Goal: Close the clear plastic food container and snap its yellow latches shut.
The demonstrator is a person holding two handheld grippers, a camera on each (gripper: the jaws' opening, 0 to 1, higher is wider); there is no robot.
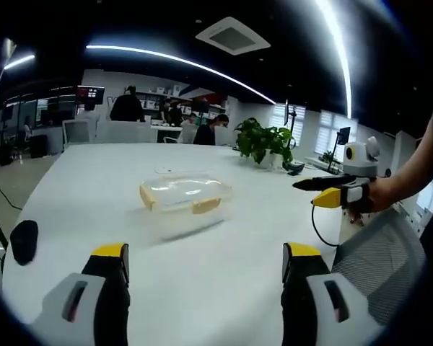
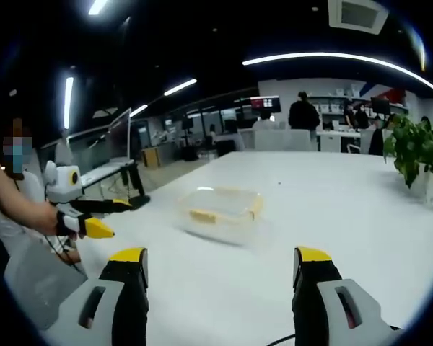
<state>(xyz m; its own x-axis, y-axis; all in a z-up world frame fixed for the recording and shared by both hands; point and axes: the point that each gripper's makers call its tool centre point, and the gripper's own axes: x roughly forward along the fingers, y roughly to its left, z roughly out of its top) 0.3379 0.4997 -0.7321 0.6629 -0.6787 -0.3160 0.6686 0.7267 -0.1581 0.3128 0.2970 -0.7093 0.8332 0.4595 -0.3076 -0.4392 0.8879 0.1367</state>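
Container (image 1: 185, 202) sits on white table (image 1: 94, 187), both grippers' jaws spread apart.

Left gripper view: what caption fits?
Open hand-held gripper faces a clear food container on a white table.

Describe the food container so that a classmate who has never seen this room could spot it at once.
Find the big white table. Near its middle sits the clear plastic food container, a low see-through box. Its yellow latches set it apart from the potted plant behind it.
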